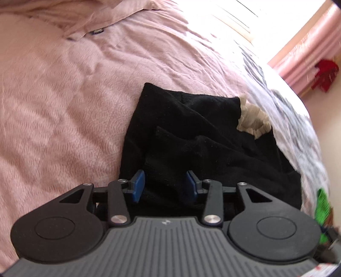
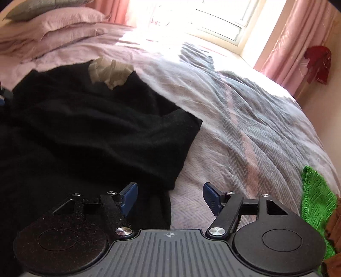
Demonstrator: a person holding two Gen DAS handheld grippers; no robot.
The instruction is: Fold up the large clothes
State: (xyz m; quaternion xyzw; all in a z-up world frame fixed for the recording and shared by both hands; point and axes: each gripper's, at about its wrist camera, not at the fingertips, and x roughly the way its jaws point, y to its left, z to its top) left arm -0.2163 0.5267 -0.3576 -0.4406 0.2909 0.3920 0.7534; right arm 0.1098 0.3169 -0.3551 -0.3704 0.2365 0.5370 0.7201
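A large black garment (image 1: 191, 132) lies crumpled on the pink bedspread (image 1: 64, 95), with a beige knitted piece (image 1: 252, 119) at its far right corner. My left gripper (image 1: 165, 186) hovers open over the garment's near edge, blue pads apart with nothing between them. In the right wrist view the same black garment (image 2: 85, 127) spreads across the left half, the beige piece (image 2: 109, 71) at its far end. My right gripper (image 2: 169, 199) is open above the garment's right edge, where it meets the grey blanket (image 2: 245, 127).
Pink pillows (image 2: 53, 27) are stacked at the head of the bed. A green cloth (image 2: 315, 200) lies at the bed's right edge, with brown fabric (image 2: 334, 223) beside it. A bright window (image 2: 213, 19), pink curtains (image 2: 287, 38) and a red item (image 2: 317, 61) stand beyond.
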